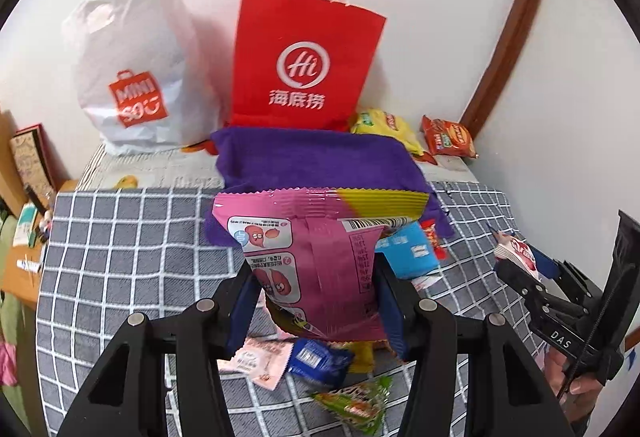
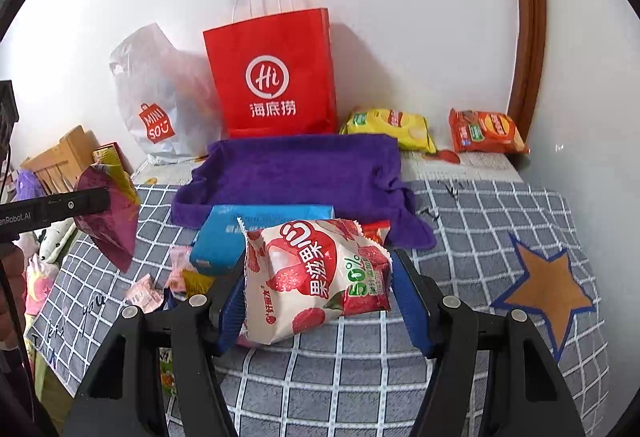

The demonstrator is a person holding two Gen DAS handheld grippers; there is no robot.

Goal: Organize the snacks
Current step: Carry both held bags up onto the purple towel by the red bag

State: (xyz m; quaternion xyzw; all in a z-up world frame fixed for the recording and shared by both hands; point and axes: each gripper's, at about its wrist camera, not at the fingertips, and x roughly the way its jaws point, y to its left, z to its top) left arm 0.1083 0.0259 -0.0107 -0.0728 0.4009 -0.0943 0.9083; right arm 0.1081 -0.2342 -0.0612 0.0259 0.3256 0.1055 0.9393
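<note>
My left gripper (image 1: 316, 301) is shut on a pink snack bag (image 1: 316, 257) and holds it upright above the checked cloth; it also shows at the left of the right wrist view (image 2: 108, 213). My right gripper (image 2: 318, 297) is shut on a white and red lychee jelly bag (image 2: 316, 273), lifted slightly over the cloth; that gripper shows at the right edge of the left wrist view (image 1: 520, 265). A purple towel-lined tray (image 2: 296, 173) lies beyond both grippers. A blue pack (image 2: 256, 233) rests at the tray's front edge.
A red paper bag (image 2: 276, 77) and a white Miniso bag (image 2: 160, 105) stand against the wall. Yellow (image 2: 392, 125) and orange (image 2: 484, 133) snack packs lie at the back right. Small packets (image 1: 320, 361) lie loose on the grey checked cloth (image 2: 480, 221).
</note>
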